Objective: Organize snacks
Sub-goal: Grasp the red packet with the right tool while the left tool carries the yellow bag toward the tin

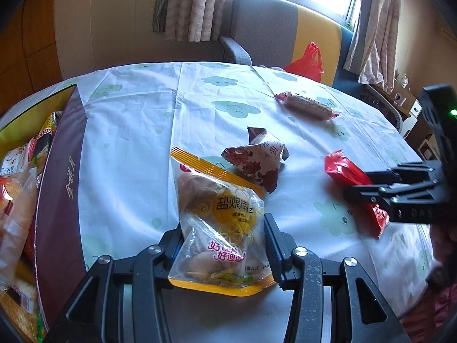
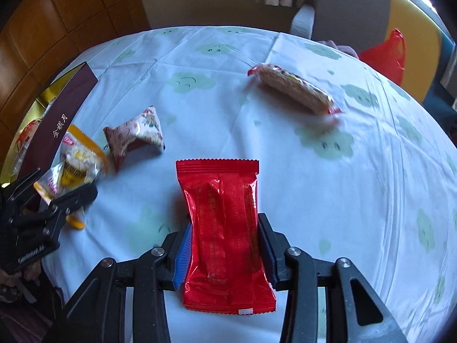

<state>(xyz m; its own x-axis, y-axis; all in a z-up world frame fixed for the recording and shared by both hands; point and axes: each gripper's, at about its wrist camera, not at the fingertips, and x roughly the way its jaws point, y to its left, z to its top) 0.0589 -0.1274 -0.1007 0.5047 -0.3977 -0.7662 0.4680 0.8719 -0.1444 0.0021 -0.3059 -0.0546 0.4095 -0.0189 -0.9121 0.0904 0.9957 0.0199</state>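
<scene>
– Where's the box [image 1: 61, 188] from each load?

– Just left of the left gripper [image 1: 222, 245], which pinches the yellow-trimmed packet [image 1: 220, 228], long axis running forward. The right gripper [image 2: 224, 245] clamps the red packet [image 2: 225, 228] farther off; both probably lifted, hard to tell.

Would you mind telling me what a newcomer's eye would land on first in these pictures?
Probably the red packet clamped in the right gripper, low in its view. Next, the yellow-edged snack bag pinched by the left gripper, beside the maroon box of snacks at the table's left edge.
</scene>
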